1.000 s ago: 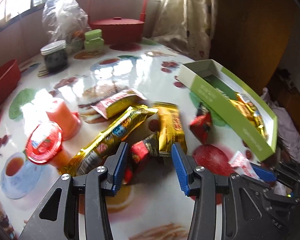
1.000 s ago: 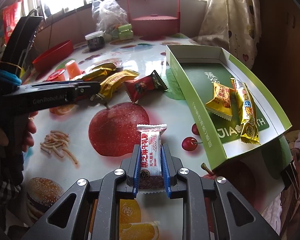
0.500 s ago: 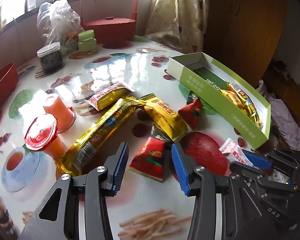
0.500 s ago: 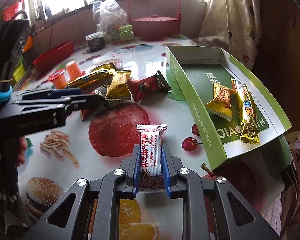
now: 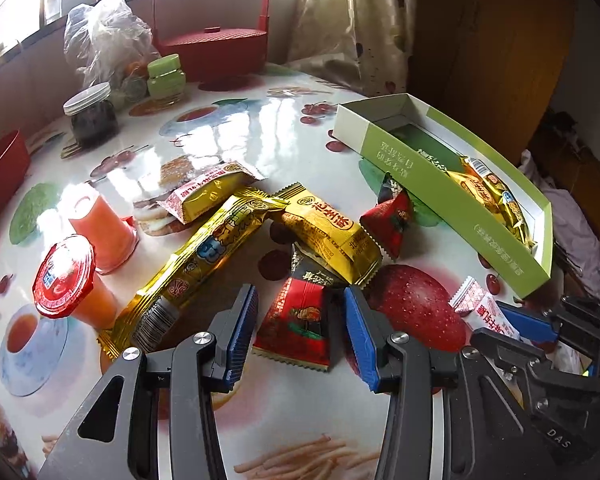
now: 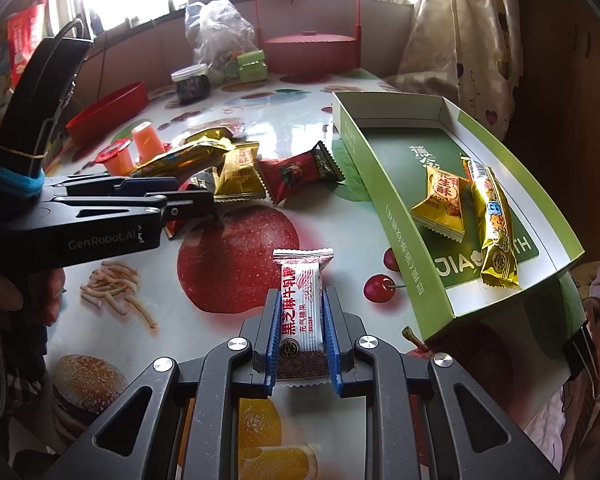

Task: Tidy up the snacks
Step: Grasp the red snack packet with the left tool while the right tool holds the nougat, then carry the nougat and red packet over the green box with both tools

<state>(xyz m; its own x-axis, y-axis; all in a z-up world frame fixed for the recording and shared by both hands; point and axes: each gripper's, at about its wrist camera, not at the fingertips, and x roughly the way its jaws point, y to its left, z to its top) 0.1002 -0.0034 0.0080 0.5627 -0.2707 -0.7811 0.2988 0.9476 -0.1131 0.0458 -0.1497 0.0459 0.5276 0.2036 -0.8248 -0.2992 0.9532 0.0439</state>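
A: What do we have at our right gripper (image 6: 300, 340)?
B: Its fingers pinch the white nougat bar (image 6: 301, 312) by its long sides, the bar's far end sticking out beyond the tips over the printed tablecloth (image 6: 228, 276); to the right of those fingers sits the green box (image 6: 380, 184), holding a small gold packet (image 6: 444, 204) and a long gold stick (image 6: 494, 220) side by side.
A: And our left gripper (image 5: 300, 328)?
B: Its fingers stand spread, with the red wrapper (image 5: 300, 328) lying flat between them; we see gaps on both sides, so neither pad presses it.
A: What lies beyond those tips?
B: A gold peanut-crisp packet (image 5: 332, 232) just past the red wrapper, overlapping its far end; a long gold bar (image 5: 196, 264) slanting off to the left; a second red wrapper (image 5: 390, 222) to the right, near the box wall; further left, two orange jelly cups (image 5: 72, 284).
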